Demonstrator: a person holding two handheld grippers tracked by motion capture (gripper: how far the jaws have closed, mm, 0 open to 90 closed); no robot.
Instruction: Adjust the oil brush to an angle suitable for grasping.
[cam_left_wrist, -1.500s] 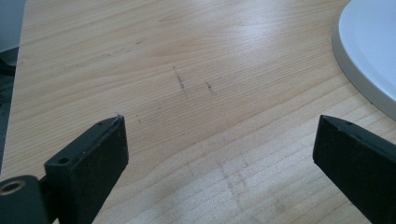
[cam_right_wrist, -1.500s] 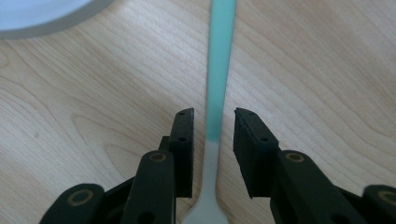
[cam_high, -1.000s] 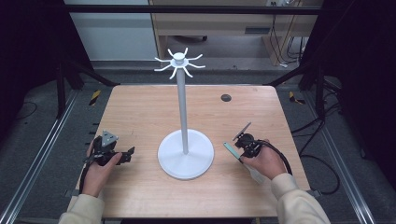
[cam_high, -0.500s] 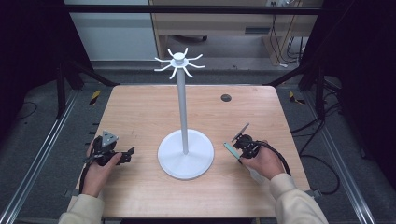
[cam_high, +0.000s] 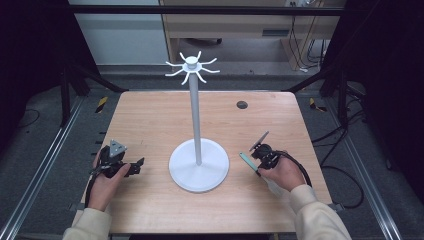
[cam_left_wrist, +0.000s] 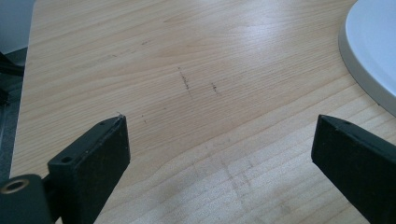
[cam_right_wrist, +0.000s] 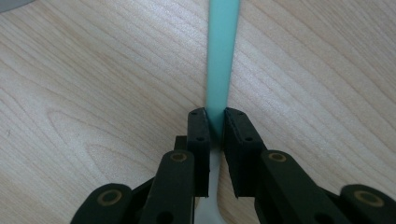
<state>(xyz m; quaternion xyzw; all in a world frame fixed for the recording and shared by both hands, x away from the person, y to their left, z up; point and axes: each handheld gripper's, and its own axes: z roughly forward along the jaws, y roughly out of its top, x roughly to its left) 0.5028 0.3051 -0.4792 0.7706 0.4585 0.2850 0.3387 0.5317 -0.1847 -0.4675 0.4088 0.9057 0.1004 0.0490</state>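
Teal flat strip, perhaps a utensil handle, is pinched by the right claw; left claw gapes wide.

Just the background stuff around the wooden table

The light wood top has 1 small dark round cap near its far right corner, plus a few faint dark scuff marks on the grain. 2 yellow-and-black pieces lie on the grey floor by the far corners, metal rails run along both sides, and cables hang by a wooden desk at the back.
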